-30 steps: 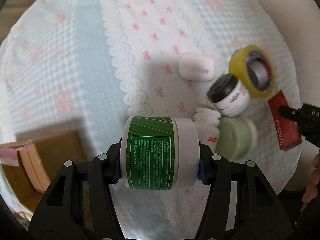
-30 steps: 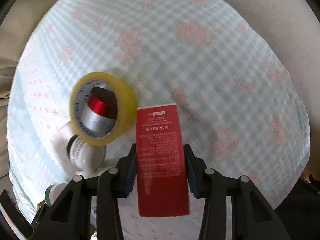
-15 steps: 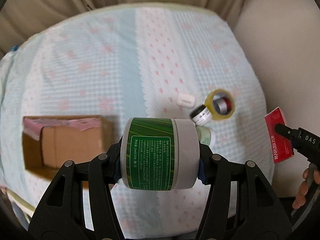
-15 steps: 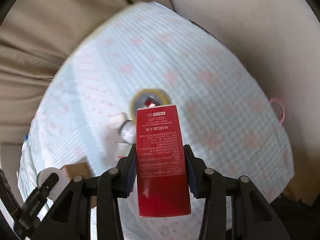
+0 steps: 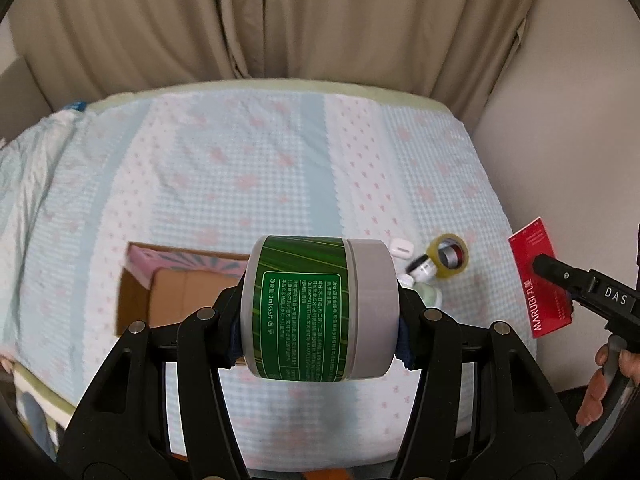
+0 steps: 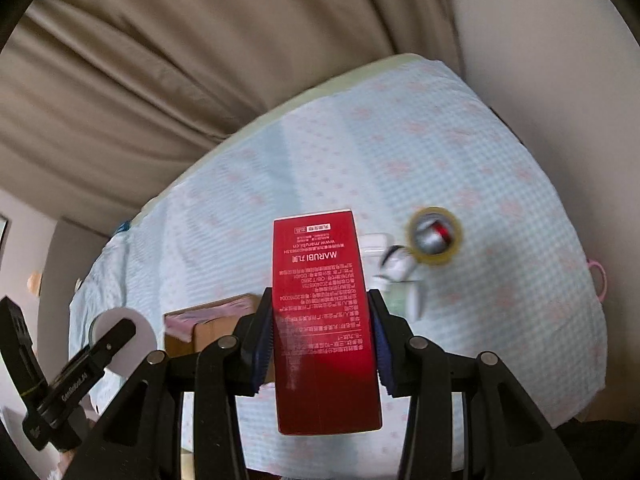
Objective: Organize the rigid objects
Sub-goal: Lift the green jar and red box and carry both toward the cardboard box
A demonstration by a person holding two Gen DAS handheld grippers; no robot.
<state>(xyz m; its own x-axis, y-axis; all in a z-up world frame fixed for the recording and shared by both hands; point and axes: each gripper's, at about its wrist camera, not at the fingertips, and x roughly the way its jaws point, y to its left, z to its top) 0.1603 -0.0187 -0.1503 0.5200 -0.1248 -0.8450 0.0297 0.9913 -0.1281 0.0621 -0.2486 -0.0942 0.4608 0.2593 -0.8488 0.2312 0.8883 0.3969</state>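
Observation:
My left gripper (image 5: 320,322) is shut on a green-labelled jar with a grey lid (image 5: 320,312), held sideways high above the bed. My right gripper (image 6: 324,334) is shut on a red Marubi box (image 6: 324,320), also high above the bed; that box shows at the right edge of the left wrist view (image 5: 538,280). An open cardboard box (image 5: 176,292) sits on the bed, below and left of the jar. A cluster of items lies to the right: a yellow tape roll (image 5: 450,256), a white case (image 5: 401,247), a black-capped jar (image 5: 424,270) and a pale green jar (image 5: 429,294).
The bed carries a light blue and pink patterned cover (image 5: 240,168). Beige curtains (image 5: 280,20) hang behind it, and a wall (image 5: 560,120) stands to the right. A pink book (image 5: 176,258) leans inside the cardboard box. The left gripper shows at the lower left of the right wrist view (image 6: 80,360).
Both grippers have risen and pulled back from the bed with their objects still held. The whole bed, the curtains and the cardboard box have come into view.

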